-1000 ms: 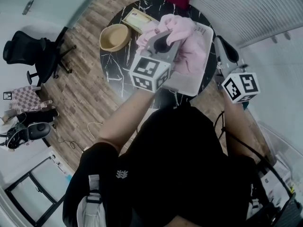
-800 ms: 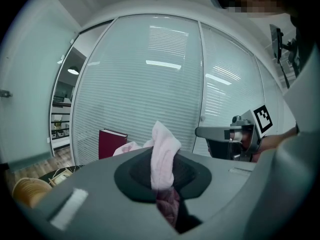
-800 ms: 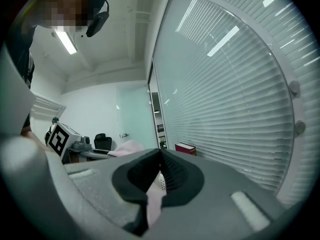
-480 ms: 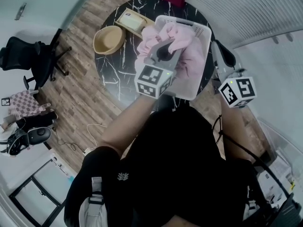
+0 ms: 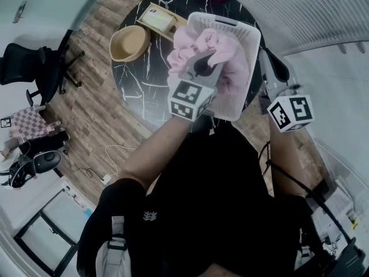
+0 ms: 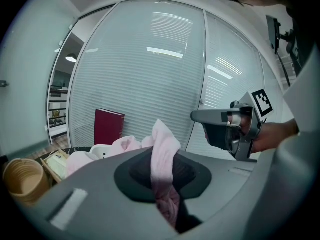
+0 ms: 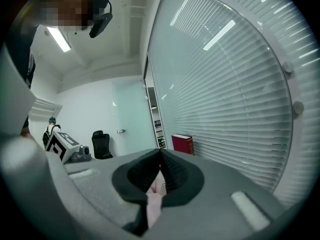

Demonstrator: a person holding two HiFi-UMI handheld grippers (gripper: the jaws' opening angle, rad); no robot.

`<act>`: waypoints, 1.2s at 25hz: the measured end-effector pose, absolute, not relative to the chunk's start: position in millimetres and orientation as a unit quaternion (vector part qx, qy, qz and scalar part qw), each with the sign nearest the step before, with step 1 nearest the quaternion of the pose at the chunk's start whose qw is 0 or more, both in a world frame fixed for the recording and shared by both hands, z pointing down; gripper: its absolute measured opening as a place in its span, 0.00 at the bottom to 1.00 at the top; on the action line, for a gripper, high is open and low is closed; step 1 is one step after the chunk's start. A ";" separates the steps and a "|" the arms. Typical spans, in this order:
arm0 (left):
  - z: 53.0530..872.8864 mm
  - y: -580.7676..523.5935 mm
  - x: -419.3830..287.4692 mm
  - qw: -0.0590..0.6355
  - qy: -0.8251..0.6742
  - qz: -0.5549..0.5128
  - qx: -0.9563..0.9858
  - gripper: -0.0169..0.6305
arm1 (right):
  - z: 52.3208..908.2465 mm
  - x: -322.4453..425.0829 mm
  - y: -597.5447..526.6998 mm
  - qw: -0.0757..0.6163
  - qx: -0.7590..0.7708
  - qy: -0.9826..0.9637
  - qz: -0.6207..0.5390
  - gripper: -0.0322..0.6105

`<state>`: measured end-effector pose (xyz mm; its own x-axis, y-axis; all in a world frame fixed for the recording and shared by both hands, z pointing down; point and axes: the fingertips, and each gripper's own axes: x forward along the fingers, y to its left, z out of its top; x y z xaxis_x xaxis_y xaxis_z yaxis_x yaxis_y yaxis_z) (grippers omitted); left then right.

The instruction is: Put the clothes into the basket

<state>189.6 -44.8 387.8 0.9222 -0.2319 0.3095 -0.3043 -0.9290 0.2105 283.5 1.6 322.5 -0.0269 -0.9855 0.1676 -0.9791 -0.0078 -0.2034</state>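
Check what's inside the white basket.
A heap of pink clothes; the left gripper has its jaws shut on a fold. The basket floor is covered, so anything beneath can't be seen.

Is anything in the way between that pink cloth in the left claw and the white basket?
Nothing visible. The left gripper is shut on the pink cloth right over the basket's open top, with only more pink cloth inside.

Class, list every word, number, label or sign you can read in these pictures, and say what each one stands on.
No readable text anywhere.
Two black-and-white marker cubes: square patterns only, no letters.
Small white emblem on the black shirt: a shape, no words.
Dark red book: nothing legible on its cover.
Flat cream box: too blurred to read.
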 end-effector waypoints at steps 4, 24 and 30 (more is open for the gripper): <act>401.8 -43.1 192.7 0.130 -0.135 0.156 0.970 0.10 | 330.1 284.5 2.8 0.010 -0.698 0.703 -0.136 0.05; 468.5 -49.3 203.7 0.138 -0.142 0.211 0.957 0.10 | 364.2 288.7 4.8 0.007 -0.696 0.700 -0.162 0.05; 490.0 -54.8 208.8 0.132 -0.139 0.223 0.956 0.10 | 374.5 291.7 6.5 0.007 -0.701 0.694 -0.167 0.05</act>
<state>208.8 -54.8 490.0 0.8621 -0.2062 0.4629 -0.3239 -0.9267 0.1906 291.7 6.5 374.5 -0.0184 -0.9745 0.2238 -0.9695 -0.0374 -0.2423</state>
